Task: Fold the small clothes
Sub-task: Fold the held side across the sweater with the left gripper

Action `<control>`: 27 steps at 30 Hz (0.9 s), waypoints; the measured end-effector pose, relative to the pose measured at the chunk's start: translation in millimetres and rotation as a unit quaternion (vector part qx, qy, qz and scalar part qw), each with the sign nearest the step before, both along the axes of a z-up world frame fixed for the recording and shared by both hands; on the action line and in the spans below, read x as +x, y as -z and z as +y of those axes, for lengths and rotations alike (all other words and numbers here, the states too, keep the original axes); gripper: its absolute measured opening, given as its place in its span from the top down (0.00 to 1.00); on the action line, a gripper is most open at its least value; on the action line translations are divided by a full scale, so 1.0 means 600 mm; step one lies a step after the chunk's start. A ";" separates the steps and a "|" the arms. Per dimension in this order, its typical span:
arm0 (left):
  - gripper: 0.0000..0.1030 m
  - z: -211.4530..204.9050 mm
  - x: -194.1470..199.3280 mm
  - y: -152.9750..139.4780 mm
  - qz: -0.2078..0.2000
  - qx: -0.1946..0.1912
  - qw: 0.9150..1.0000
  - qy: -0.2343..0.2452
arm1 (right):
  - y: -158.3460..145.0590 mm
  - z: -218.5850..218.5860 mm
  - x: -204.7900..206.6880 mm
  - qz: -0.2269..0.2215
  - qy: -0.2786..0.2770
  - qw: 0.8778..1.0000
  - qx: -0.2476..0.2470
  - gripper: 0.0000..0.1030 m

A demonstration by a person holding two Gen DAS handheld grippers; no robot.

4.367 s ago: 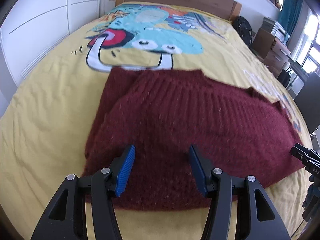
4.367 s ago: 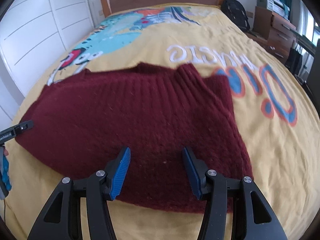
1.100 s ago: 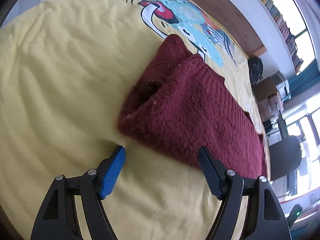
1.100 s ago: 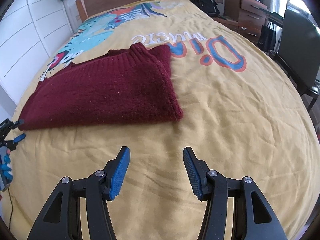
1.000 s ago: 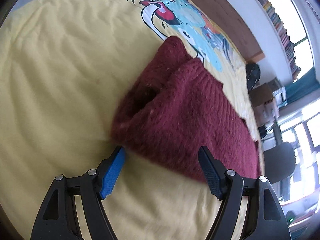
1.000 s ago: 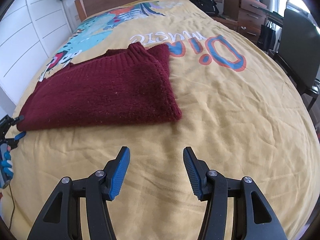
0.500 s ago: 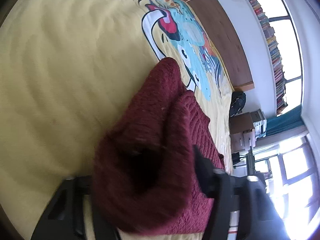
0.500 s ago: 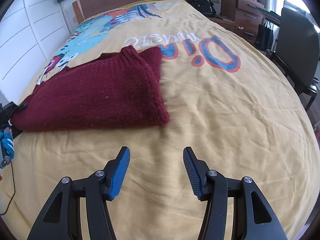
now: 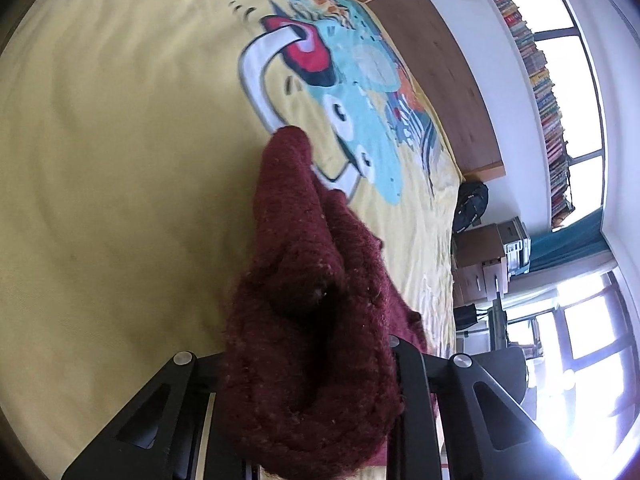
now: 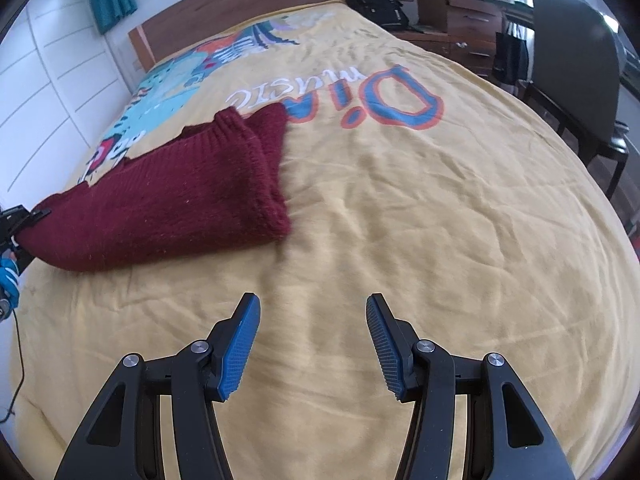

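Observation:
A dark red knitted sweater [image 10: 176,196] lies folded on the yellow bedspread [image 10: 420,208], left of the middle in the right wrist view. My left gripper [image 9: 312,380] is around the sweater's [image 9: 304,320] near end, and the thick knit bunches between its jaws and hides the pads. It also shows in the right wrist view [image 10: 16,220], at the sweater's left end. My right gripper [image 10: 314,344] is open and empty, above bare bedspread in front of the sweater's right end.
The bedspread carries a cartoon print [image 9: 352,92] and large letters [image 10: 360,92]. A wooden headboard [image 10: 240,12] stands at the far end. A backpack [image 10: 376,0], drawers [image 10: 460,12] and a dark chair [image 10: 576,80] stand on the right. White cupboards [image 10: 40,80] line the left.
My left gripper has moved forward onto the sweater's end and the knit now fills its jaws. My right gripper has stayed open and shifted only slightly.

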State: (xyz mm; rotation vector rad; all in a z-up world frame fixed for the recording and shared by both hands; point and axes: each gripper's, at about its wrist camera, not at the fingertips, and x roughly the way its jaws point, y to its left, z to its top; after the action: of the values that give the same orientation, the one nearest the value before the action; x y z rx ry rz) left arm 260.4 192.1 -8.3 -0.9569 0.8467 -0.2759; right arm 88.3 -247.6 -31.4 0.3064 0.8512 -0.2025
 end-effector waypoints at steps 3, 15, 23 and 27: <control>0.83 -0.023 0.006 -0.019 0.003 -0.003 1.000 0.000 | -0.002 -0.015 -0.015 -0.007 0.008 1.000 0.009 0.45; 0.84 -0.127 0.017 -0.090 0.000 0.011 1.000 0.024 | -0.020 -0.103 -0.078 -0.030 0.057 0.998 0.027 0.45; 0.84 -0.231 0.026 -0.110 -0.001 0.001 0.999 0.051 | -0.044 -0.176 -0.141 -0.055 0.094 0.994 0.029 0.45; 0.84 -0.310 0.035 -0.113 -0.001 -0.008 0.997 0.077 | -0.048 -0.207 -0.173 -0.062 0.112 0.991 0.033 0.45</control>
State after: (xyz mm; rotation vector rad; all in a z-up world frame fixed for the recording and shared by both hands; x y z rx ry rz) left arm 281.5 6.0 59.7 -0.9077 0.9199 -0.4166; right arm -15.6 -371.8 -2.8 0.4723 0.6998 -0.3612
